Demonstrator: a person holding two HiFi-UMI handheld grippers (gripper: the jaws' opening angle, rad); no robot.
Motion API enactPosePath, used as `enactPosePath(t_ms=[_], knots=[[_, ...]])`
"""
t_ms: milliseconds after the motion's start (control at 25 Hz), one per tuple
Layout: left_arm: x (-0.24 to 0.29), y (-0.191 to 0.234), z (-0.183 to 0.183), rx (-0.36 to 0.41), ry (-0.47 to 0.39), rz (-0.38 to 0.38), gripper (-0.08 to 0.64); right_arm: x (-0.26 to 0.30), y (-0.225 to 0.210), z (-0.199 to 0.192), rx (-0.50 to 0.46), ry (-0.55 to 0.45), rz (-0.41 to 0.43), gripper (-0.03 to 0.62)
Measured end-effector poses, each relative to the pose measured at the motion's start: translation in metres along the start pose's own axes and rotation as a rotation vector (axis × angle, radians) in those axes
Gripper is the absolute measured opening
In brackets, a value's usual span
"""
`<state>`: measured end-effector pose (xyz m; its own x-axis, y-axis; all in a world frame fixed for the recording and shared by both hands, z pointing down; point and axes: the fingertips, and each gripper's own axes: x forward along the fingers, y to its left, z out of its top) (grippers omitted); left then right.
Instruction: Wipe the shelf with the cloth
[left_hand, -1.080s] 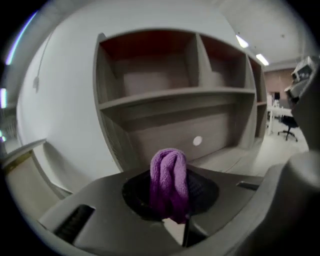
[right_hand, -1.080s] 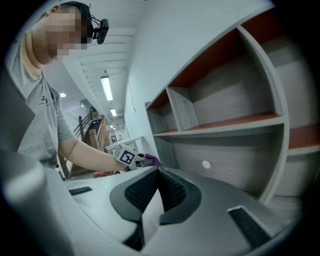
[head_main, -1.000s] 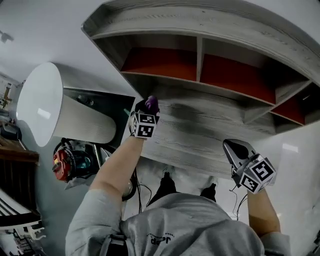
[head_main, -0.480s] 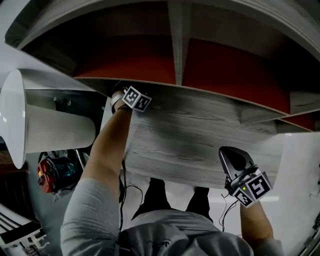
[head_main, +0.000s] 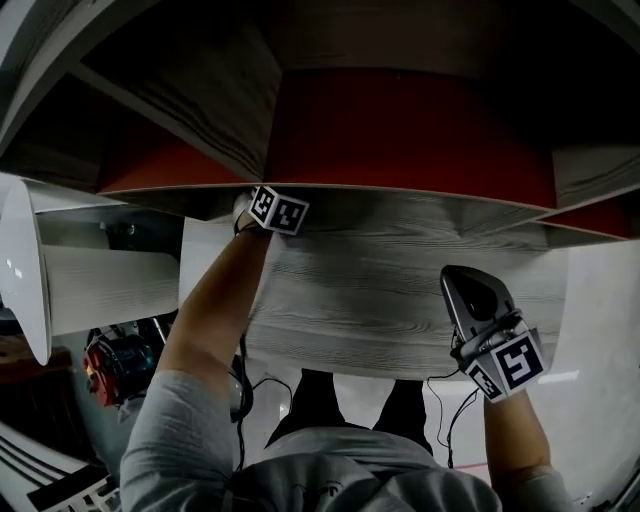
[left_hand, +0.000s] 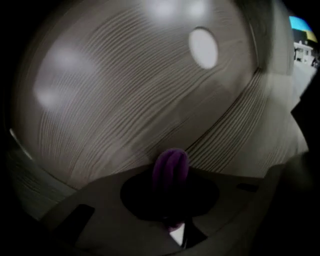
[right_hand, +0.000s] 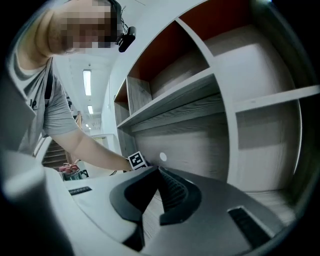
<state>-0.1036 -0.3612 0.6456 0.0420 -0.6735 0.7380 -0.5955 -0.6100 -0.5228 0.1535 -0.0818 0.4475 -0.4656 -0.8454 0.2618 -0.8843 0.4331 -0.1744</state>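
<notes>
Cloth (left_hand: 170, 165), purple and bunched, stands out of the left gripper's (left_hand: 171, 192) clenched jaws. Its long axis runs on along them toward the grey wood-grain panel of the shelf (head_main: 380, 285) straight ahead; whether its tip touches the wood I cannot tell. That left arm reaches in under the upper board to the back edge, so it looks the 1 placed to wipe. The right gripper (head_main: 472, 292) hangs well apart over the front of the board, its 2 jaws closed on nothing. Red back panels (head_main: 400, 120) show above, and a white cylinder (head_main: 95, 275) lies off to the left.
</notes>
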Motion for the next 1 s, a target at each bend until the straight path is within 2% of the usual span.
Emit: enactPosePath(t_ms=[160, 320, 520, 680, 760, 800, 880, 1000], knots=[[-0.028, -0.118, 0.090, 0.043, -0.158, -0.163, 0.072, -0.044, -0.026, -0.005, 0.027, -0.006, -0.056, 0.021], [-0.059, -0.224, 0.164, 0.159, -0.291, -0.292, 0.074, -0.092, -0.053, -0.015, 0.056, 0.007, -0.116, 0.021], [-0.087, -0.290, 0.202, 0.259, -0.418, -0.468, 0.074, -0.124, -0.070, -0.023, 0.088, 0.023, -0.157, 0.021], [-0.115, -0.327, 0.211, 0.346, -0.551, -0.612, 0.074, -0.107, -0.053, -0.023, 0.073, 0.040, -0.130, 0.021], [-0.123, -0.310, 0.203, 0.311, -0.583, -0.602, 0.075, -0.086, -0.036, -0.015, 0.045, 0.042, -0.092, 0.021], [-0.123, -0.286, 0.190, 0.266, -0.578, -0.565, 0.075, -0.073, -0.025, -0.011, 0.028, 0.043, -0.066, 0.021], [-0.113, -0.214, 0.140, 0.168, -0.525, -0.442, 0.074, -0.045, 0.000, -0.003, 0.005, 0.045, -0.012, 0.021], [-0.096, -0.077, 0.030, 0.068, -0.379, -0.194, 0.074, 0.001, 0.047, 0.008, -0.011, 0.051, 0.071, 0.021]])
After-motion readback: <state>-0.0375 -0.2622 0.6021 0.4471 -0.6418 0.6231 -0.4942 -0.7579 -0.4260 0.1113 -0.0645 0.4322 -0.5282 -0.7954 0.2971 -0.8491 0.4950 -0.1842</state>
